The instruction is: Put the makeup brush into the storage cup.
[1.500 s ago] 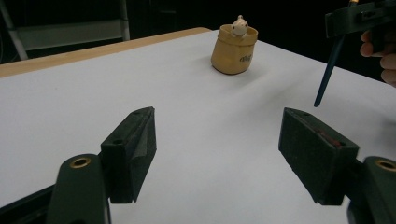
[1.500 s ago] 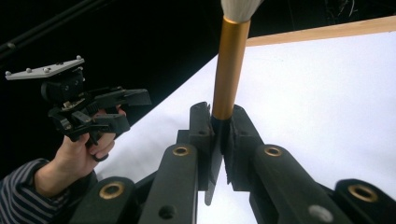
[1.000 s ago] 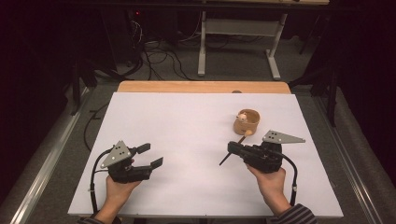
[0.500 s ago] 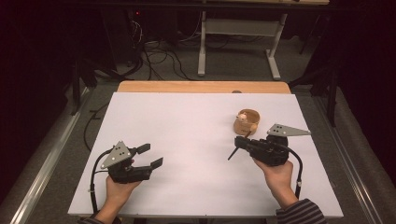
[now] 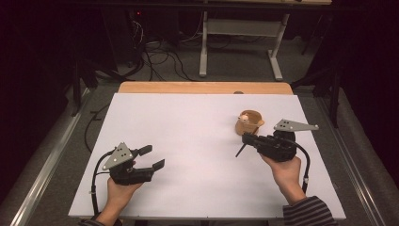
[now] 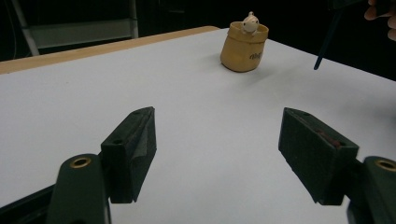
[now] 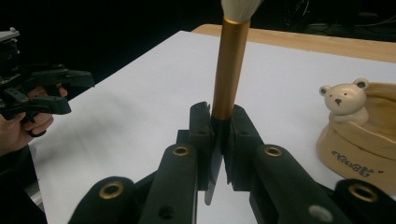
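Observation:
My right gripper [image 5: 247, 138] [image 7: 219, 121] is shut on a brush [image 7: 229, 60] with a gold ferrule and white bristles. The brush's thin dark handle [image 5: 240, 150] [image 6: 328, 39] hangs down to the left under the jaws. Just beyond them stands a tan pouch-shaped cup [image 5: 250, 124] [image 6: 243, 49] [image 7: 364, 140] with a small bear figure [image 7: 343, 100] [image 6: 250, 22] at its rim. Near the front left of the table my left gripper [image 5: 153, 157] [image 6: 217, 135] [image 7: 74, 91] is open, with nothing between its jaws.
The white tabletop [image 5: 197, 127] has a wooden strip [image 5: 207, 88] along its far edge. Behind the table are desk legs and cables on a dark floor. A metal rail runs along the floor at the left.
My right gripper has carried the brush to the right and a little away from me, ending beside the cup. The left gripper has stayed where it was.

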{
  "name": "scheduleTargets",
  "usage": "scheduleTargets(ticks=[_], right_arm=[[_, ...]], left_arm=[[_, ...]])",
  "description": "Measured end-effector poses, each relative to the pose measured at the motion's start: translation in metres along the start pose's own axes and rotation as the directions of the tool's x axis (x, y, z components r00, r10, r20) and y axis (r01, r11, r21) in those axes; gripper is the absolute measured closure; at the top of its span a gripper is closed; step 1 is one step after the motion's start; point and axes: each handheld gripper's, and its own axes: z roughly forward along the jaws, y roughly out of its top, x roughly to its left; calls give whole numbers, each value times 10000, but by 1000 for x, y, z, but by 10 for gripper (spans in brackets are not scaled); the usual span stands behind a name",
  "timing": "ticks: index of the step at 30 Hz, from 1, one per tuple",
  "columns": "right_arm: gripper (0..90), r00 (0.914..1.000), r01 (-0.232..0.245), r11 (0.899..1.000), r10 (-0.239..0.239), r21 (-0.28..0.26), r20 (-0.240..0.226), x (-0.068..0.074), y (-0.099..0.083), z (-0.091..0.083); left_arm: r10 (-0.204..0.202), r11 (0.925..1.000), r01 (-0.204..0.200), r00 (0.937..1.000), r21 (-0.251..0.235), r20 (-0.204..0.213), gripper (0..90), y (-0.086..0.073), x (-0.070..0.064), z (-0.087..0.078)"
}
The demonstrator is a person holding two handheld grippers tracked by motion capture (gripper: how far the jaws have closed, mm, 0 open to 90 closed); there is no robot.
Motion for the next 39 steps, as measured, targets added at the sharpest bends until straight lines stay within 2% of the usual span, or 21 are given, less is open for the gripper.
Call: scheduleTargets(ticks=[7,10,19,24,27,39], right_arm=[[850,9998,67,9999,-69,83,206,-5,5,-2],[851,9998,-138,9999,138,20,106,-9,7,-5],[851,9989,-152,9999,151,22,443,-18,16,-10],[851,9984,-409,9991,411,-50,385,-23,20,-12],[850,9981,-398,9992,399,-25,466,-25,22,-13],[850,9919,-384,9992,372,73,1216,-39,34,-14]], left_arm=[[21,10000,-21,10000,9,-45,281,0,0,0],[2,10000,-2,10000,12,-62,279,0,1,0],[19,10000,-18,10000,62,-50,282,0,1,1],[36,10000,-36,10000,76,-38,286,-1,1,1],[28,10000,-28,10000,72,-61,286,0,1,1],[29,9999,-28,10000,126,-65,283,-1,1,2]])
